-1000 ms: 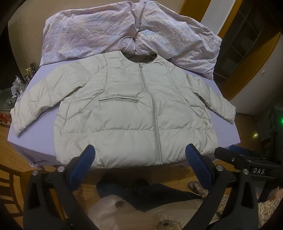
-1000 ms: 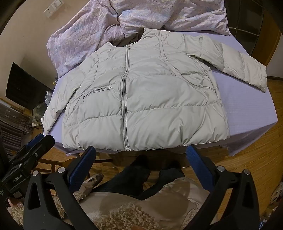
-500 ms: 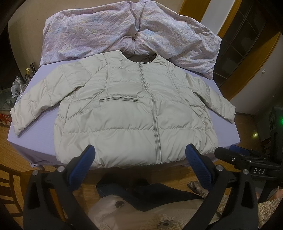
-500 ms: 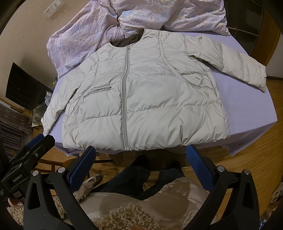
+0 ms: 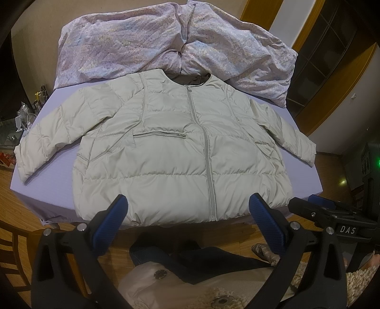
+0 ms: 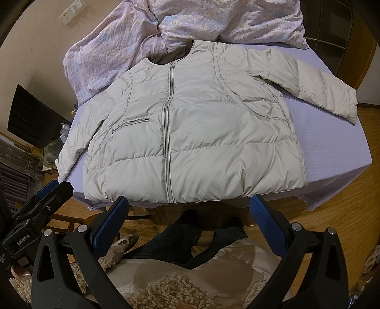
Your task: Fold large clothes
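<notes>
A home bedroom is showing: a rumpled quilt (image 5: 171, 45) is lying on a lilac-sheeted bed (image 6: 332, 133), wooden floor (image 6: 344, 195) around.

Almost nothing has changed since the earlier pictures. In the right wrist view the jacket (image 6: 190, 118) sits very slightly higher ahead of the right gripper (image 6: 188, 214); nothing else has moved.

Lavender bed (image 5: 47, 190) under jacket (image 5: 171, 161), quilt (image 5: 133, 45)

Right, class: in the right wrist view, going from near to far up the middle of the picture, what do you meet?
Right gripper → person's dark trouser legs → jacket hem → jacket collar → crumpled floral quilt.
</notes>
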`<action>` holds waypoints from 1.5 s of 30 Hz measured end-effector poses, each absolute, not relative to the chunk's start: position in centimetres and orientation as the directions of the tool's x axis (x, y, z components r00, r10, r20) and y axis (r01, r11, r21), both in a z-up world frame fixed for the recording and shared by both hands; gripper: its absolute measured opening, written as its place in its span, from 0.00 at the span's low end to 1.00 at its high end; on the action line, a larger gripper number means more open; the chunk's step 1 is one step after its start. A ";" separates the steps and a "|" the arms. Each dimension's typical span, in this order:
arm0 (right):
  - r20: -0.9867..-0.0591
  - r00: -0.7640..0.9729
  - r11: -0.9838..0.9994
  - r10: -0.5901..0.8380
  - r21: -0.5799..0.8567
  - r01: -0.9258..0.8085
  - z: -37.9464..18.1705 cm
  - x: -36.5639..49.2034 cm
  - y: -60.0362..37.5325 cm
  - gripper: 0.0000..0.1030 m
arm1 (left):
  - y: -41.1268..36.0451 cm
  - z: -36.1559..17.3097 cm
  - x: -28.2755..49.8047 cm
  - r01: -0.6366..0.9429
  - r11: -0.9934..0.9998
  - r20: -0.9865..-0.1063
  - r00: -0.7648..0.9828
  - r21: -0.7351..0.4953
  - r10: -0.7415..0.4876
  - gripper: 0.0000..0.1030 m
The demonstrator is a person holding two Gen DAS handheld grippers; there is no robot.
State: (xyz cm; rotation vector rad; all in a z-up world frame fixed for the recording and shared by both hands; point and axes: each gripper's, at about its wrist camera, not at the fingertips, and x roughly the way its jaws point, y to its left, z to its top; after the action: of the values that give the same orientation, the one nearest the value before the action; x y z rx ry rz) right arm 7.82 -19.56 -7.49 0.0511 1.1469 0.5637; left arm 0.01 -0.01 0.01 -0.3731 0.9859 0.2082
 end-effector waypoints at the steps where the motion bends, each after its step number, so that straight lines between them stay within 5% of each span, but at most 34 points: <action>1: -0.846 0.289 0.860 0.448 0.320 -0.397 -7.5 7.8 -19.6 0.99 | 0.0 0.0 0.0 -0.337 0.917 -0.842 0.540 -0.212 0.004 0.98; 45: -0.846 0.290 0.861 0.447 0.319 -0.397 -7.5 8.3 -19.4 0.99 | 0.0 0.0 0.0 -0.338 0.917 -0.842 0.540 -0.213 0.003 0.98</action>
State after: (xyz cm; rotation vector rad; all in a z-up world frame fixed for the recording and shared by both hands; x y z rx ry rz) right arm 8.29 -19.41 -7.52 0.0505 1.1461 0.5634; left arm -0.01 0.05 0.02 -0.3748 0.9849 0.2087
